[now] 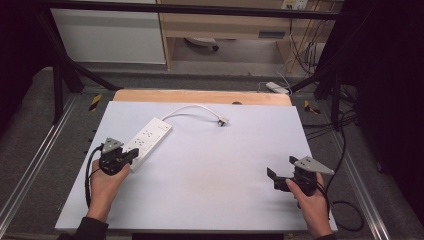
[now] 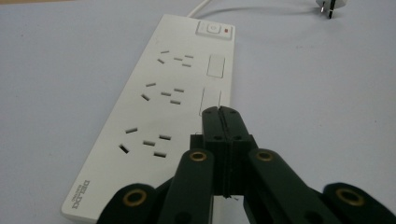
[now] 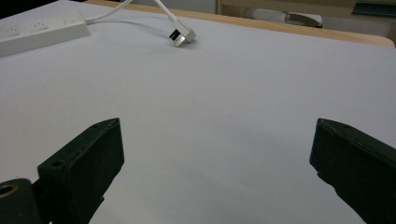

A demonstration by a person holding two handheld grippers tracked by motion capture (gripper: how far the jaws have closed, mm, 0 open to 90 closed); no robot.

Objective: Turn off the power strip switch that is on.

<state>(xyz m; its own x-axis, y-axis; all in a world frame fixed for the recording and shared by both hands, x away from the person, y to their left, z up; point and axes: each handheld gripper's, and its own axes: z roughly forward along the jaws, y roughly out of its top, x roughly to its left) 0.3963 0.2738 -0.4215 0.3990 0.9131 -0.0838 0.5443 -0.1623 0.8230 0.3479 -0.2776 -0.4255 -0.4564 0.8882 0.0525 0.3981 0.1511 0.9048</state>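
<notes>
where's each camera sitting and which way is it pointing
High view: above the person's side, looking forward and down on the table; both forearms and hands enter from the bottom, left tongs at the power strip, right tongs apart.
Left gripper view: rides the left tongs, shut, over the strip's near end, looking along it.
Right gripper view: rides the right tongs, open, low over bare table, facing the plug.
Shared: all three show the strip, cord and plug.
</notes>
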